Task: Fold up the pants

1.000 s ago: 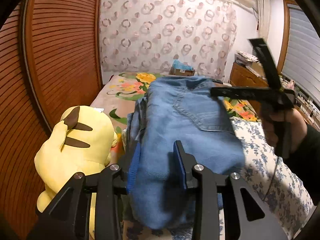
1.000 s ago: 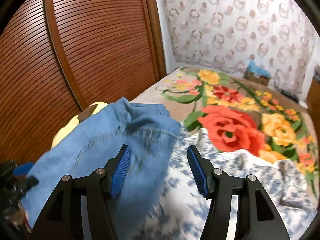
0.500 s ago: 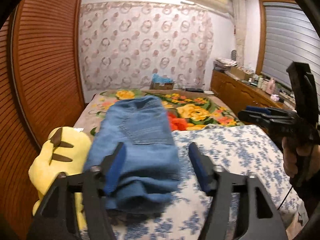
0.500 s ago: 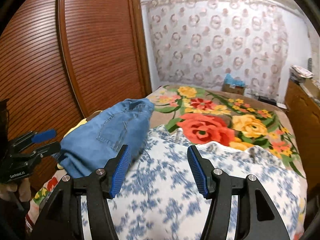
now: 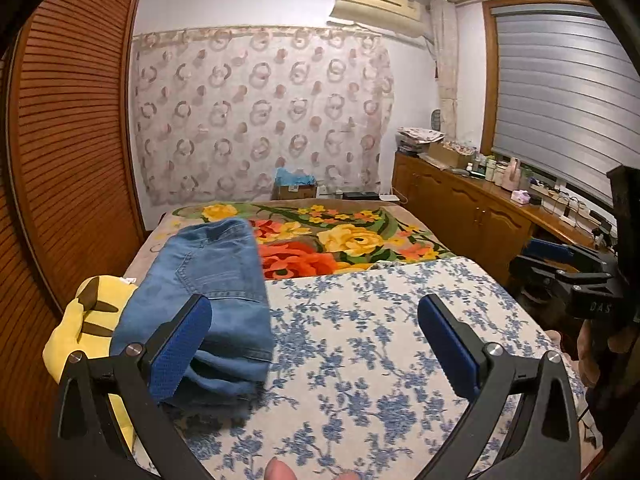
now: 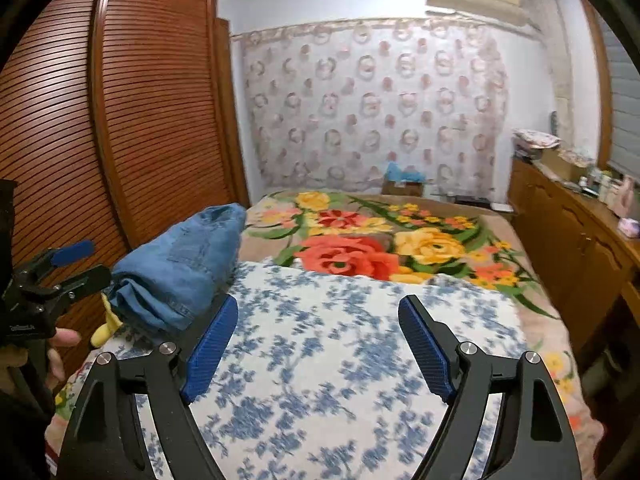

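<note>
The blue denim pants [image 5: 208, 292] lie folded in a thick bundle at the left side of the bed, partly on a yellow plush toy [image 5: 86, 328]. They also show in the right wrist view [image 6: 180, 268]. My left gripper [image 5: 312, 344] is open and empty, held above the blue-flowered sheet [image 5: 380, 340], with its left pad beside the pants. My right gripper [image 6: 320, 344] is open and empty over the same sheet [image 6: 320, 380]. Each gripper shows in the other's view: the right [image 5: 580, 276], the left [image 6: 52, 276].
A floral blanket with red and yellow roses [image 5: 320, 240] covers the far half of the bed. A brown slatted wardrobe [image 5: 68, 160] stands close on the left. A wooden cabinet with bottles [image 5: 480, 208] runs along the right wall. A box [image 5: 294, 188] sits past the bed's far end.
My left gripper has let go of the pants and opened wide. Both grippers have pulled back and up from the bundle, which now rests on the bed.
</note>
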A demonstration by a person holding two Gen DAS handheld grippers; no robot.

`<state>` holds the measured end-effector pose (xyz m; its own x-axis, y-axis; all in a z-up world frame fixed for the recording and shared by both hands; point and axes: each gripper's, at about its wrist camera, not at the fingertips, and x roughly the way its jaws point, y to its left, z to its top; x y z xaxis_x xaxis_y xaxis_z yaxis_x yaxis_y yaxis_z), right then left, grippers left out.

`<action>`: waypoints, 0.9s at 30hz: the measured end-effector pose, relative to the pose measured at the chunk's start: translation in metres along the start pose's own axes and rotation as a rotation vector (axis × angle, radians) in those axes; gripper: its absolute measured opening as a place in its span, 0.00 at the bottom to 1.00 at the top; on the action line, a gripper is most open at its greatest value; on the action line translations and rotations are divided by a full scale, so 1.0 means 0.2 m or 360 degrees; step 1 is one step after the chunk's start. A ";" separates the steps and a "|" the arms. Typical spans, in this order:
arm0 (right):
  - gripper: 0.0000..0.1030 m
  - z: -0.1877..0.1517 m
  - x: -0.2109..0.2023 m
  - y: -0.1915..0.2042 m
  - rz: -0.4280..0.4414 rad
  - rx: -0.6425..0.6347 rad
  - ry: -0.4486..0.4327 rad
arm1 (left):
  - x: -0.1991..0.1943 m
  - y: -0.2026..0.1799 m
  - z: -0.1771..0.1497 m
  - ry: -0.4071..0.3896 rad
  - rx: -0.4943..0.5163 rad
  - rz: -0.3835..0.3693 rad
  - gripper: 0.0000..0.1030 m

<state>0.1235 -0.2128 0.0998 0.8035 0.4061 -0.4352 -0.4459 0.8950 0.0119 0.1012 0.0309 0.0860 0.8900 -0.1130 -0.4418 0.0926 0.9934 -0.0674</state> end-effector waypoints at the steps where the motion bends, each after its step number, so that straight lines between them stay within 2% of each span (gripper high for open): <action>1: 0.82 -0.01 -0.03 0.01 -0.0018 0.0008 -0.0013 | -0.01 -0.02 0.00 -0.0001 -0.0001 -0.0006 1.00; 11: 0.82 -0.10 -0.30 0.08 -0.0148 0.0063 -0.0128 | -0.11 -0.15 0.01 -0.0007 0.0012 0.0043 1.00; 27: 0.82 -0.15 -0.33 0.15 -0.0212 0.0099 -0.0140 | -0.17 -0.23 -0.03 -0.0016 0.0002 0.0053 1.00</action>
<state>0.0450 -0.2188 0.1012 0.8866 0.2951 -0.3562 -0.3100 0.9506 0.0161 0.0639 -0.0115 0.0996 0.8971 -0.0795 -0.4347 0.0632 0.9967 -0.0518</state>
